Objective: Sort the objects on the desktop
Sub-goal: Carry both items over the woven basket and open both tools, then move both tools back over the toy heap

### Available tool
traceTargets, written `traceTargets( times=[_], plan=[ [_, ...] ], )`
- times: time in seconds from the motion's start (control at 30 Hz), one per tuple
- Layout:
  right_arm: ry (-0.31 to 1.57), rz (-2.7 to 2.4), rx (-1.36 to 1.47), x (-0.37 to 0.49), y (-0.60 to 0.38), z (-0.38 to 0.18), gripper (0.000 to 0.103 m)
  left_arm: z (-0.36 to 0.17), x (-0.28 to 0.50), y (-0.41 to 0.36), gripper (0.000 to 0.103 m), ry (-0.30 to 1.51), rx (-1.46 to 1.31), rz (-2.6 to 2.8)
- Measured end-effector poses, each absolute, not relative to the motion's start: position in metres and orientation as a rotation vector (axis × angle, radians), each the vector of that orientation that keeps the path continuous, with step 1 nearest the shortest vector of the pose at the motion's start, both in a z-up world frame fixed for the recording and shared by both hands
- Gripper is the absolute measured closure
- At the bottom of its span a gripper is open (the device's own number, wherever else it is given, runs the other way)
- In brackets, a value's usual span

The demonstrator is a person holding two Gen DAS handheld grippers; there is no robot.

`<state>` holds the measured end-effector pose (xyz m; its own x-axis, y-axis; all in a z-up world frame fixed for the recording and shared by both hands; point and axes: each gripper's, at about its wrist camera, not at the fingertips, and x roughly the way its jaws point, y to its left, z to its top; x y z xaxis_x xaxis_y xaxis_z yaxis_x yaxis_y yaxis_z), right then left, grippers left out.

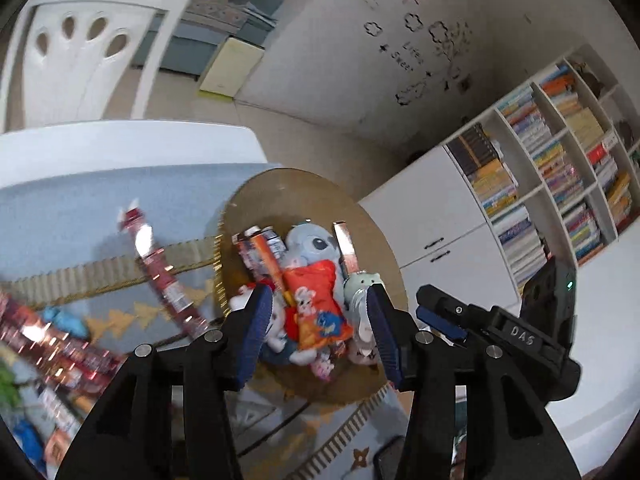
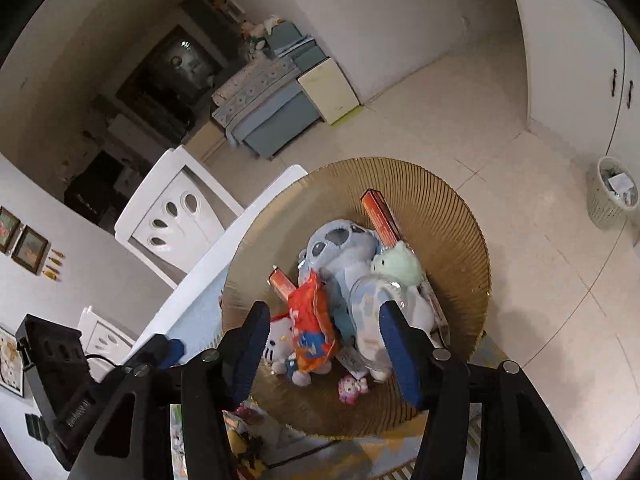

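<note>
Both grippers, left (image 1: 318,328) and right (image 2: 320,344), hover part-open and empty over the basket (image 2: 460,240) at the table's corner, where sorted toys and snack packs pile up.

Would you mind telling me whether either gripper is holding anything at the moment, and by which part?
Nothing is held. The left gripper and right gripper hang open above the toys in the basket.

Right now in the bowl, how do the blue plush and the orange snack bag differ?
The blue plush is soft, pale and bulky; the orange snack bag is flat, shiny and printed. The plush sits further back in the brown bowl; the bag leans in front of it. Both lie in the bowl, untouched by either tongs.
</note>
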<state>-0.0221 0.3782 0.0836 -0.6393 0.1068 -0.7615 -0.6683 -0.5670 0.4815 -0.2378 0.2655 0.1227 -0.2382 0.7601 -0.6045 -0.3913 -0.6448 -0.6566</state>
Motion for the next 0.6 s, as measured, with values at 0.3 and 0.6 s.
traceTargets(
  times=[0.3, 0.6],
  plan=[
    [1.144, 2.243, -1.052, -0.011, 0.338, 0.072, 0.043, 0.129, -0.194, 0.186, 0.056, -0.582, -1.296, 2.056],
    [1.15, 2.264, -1.384, -0.013, 0.244, 0.02, 0.043, 0.094, -0.105, 0.065, 0.047, -0.789, -1.448, 2.209]
  ],
)
